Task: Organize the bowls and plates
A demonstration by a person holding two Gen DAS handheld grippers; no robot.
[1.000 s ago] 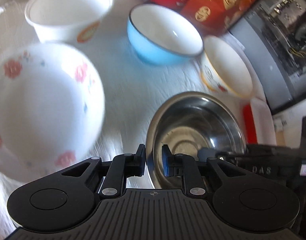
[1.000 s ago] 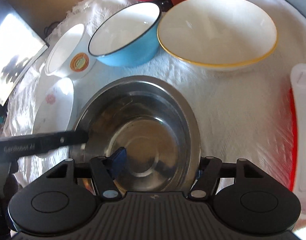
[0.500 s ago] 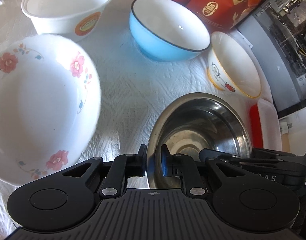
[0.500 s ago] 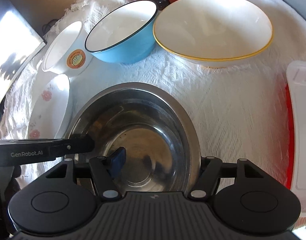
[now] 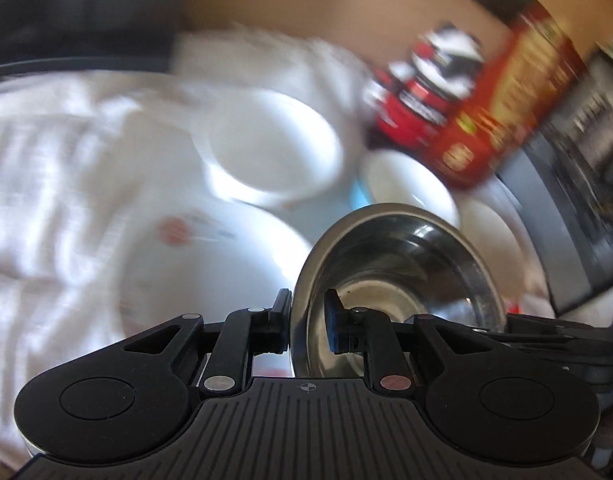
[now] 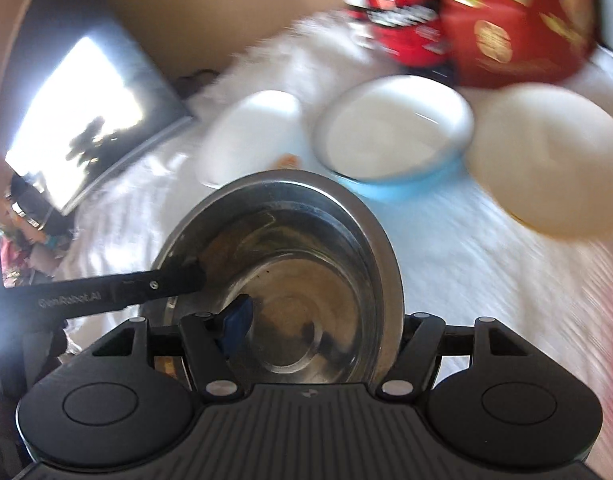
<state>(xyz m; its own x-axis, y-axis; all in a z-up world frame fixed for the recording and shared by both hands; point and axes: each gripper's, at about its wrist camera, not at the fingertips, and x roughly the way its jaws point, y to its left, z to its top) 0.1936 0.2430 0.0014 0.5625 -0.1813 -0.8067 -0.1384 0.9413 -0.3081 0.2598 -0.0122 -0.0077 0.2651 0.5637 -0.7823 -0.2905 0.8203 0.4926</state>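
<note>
A white textured cloth (image 6: 486,264) covers the desk, creased and blown out by strong sunlight, and both views are smeared with motion blur. The steel bowl (image 5: 402,280) sits nearest both cameras, held from two sides: the left gripper (image 5: 306,322) has its jaws clenched on the bowl's left rim, one pad outside the wall and one inside, while the right gripper (image 6: 318,328) straddles the opposite rim — jaws set wide, the blue pad inside the bowl and the other finger outside, closed on the wall as far as can be seen.

To the left of the steel bowl lies a wide white bowl with red flowers (image 5: 210,272). Behind it stands a plain white bowl with an orange label (image 6: 250,140), then a blue bowl with a white inside (image 6: 394,136), then a cream bowl (image 6: 546,160) on the right in the right wrist view.

At the back of the cloth stand a red and black packet (image 5: 426,84) and a red box with gold print (image 6: 510,24). Beyond the desk edge a brown wall (image 6: 210,12) rises — beside it a dark glossy panel (image 6: 90,120) reflects window light. A dark unit (image 5: 578,184) borders the desk on the far right in the left wrist view.
</note>
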